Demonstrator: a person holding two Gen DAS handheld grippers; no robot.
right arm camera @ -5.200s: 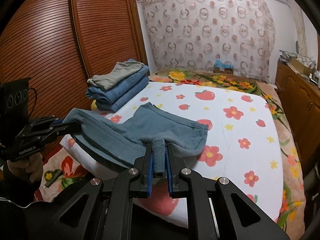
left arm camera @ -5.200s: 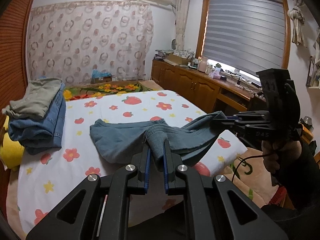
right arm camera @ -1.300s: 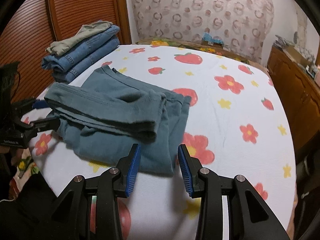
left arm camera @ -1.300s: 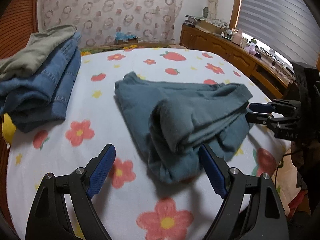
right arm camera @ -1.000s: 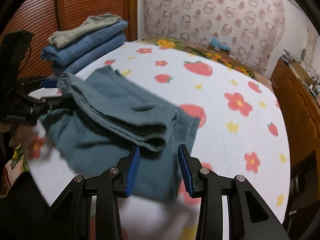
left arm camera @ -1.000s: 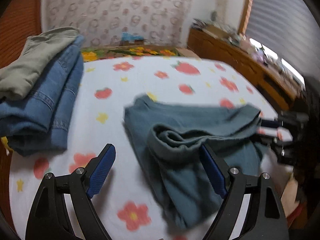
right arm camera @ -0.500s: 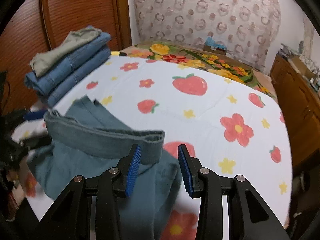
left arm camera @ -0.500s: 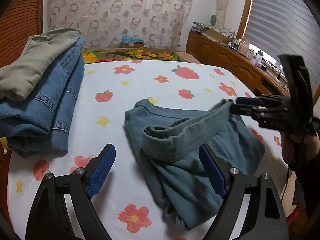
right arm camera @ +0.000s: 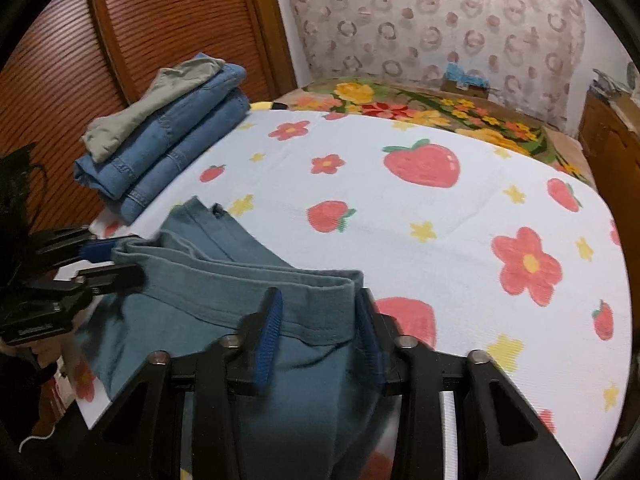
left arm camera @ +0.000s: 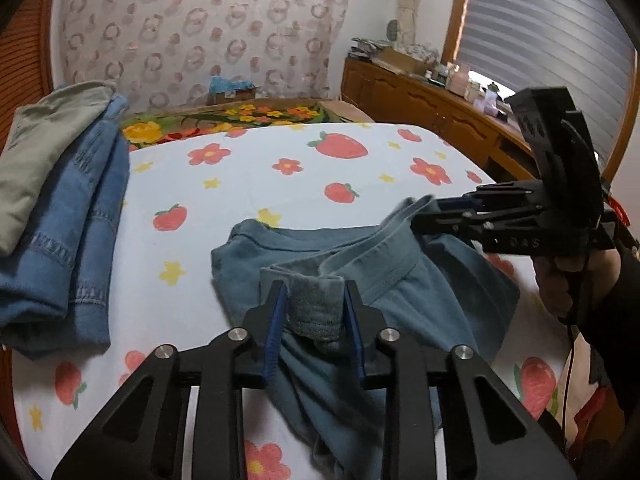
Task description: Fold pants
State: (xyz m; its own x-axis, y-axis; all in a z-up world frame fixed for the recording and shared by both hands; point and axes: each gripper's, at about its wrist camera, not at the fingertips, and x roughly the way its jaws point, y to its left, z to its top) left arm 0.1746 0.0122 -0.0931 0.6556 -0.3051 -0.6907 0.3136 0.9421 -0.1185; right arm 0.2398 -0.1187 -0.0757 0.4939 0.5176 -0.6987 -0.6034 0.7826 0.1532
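Tools (left arm camera: 314, 304) closing on pants (left arm camera: 400, 264)

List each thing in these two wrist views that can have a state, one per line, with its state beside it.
teal pants: partly folded, waistband lifted off the bedsheet.
left gripper: jaws closing, bunched waistband between them.
right gripper: jaws closing, waistband end between them.
stack of jeans: folded, piled at the bed's far corner.
window blind: lowered, slats shut.
bedsheet: spread flat.

Pants (right arm camera: 304, 420) lower part blurred, cut off by frame bottom, dresser clutter (left arm camera: 404, 54) indistinct
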